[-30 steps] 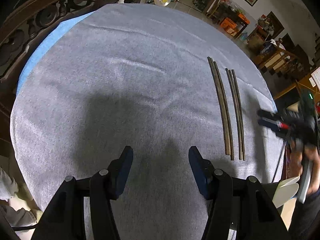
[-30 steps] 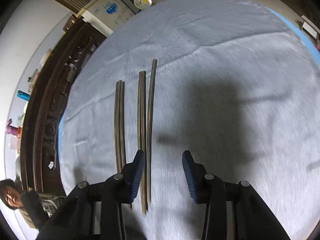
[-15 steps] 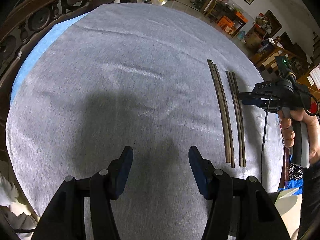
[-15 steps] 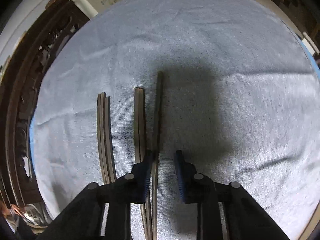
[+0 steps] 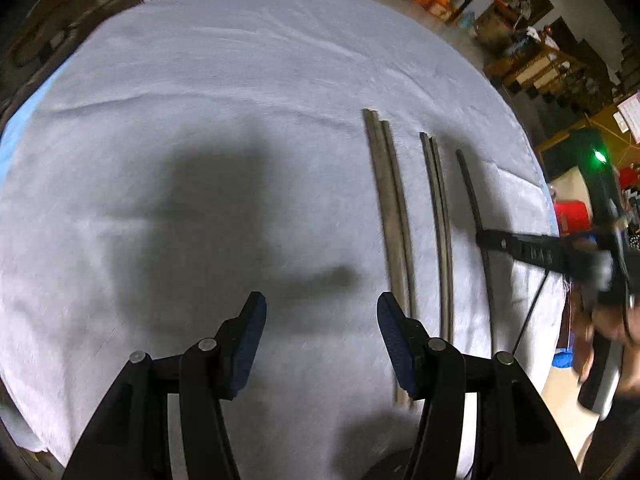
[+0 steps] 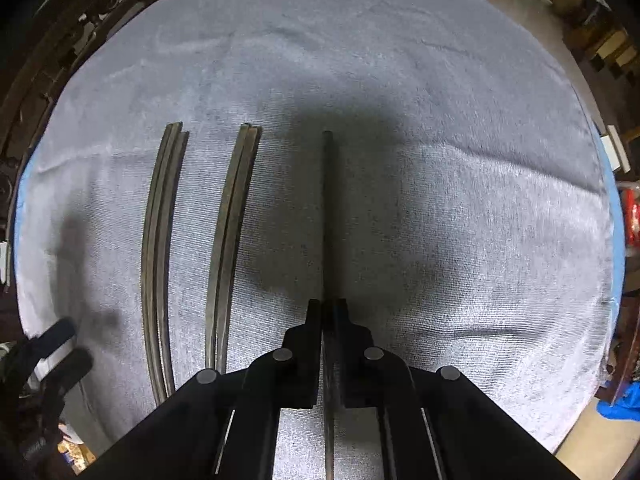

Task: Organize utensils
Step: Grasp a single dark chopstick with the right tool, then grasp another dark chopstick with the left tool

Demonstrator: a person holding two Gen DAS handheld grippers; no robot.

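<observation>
In the left wrist view, the left gripper (image 5: pixel 320 334) is hanging over the grey cloth (image 5: pixel 200 120) with its blue-padded fingers (image 5: pixel 250 340) standing about half apart and nothing between them. Just outside the right-hand finger, a pair of dark chopsticks (image 5: pixel 394 224) is lying lengthwise on the cloth, its near end passing behind that finger. Beyond it, farther to the right, a second pair (image 5: pixel 440 216) is lying almost parallel, and farther still a single chopstick (image 5: pixel 474 204) is lying by itself. The right gripper (image 5: pixel 486 240) is reaching in from the right edge, its black tips meeting on that single stick, with the person's hand (image 5: pixel 612 332) blurred behind it.

In the right wrist view, the right gripper (image 6: pixel 330 312) is pointing down at the cloth (image 6: pixel 460 200), and its jaws, having just been closing, are pinching the single chopstick (image 6: pixel 328 208), which is running straight ahead from between the fingertips and back under the gripper body. To the left of the fingers the nearer pair (image 6: pixel 230 240) is lying on the cloth, and the other pair (image 6: pixel 158 248) is lying farther left. The left gripper (image 6: pixel 60 344) is showing dimly at the lower left edge.
</observation>
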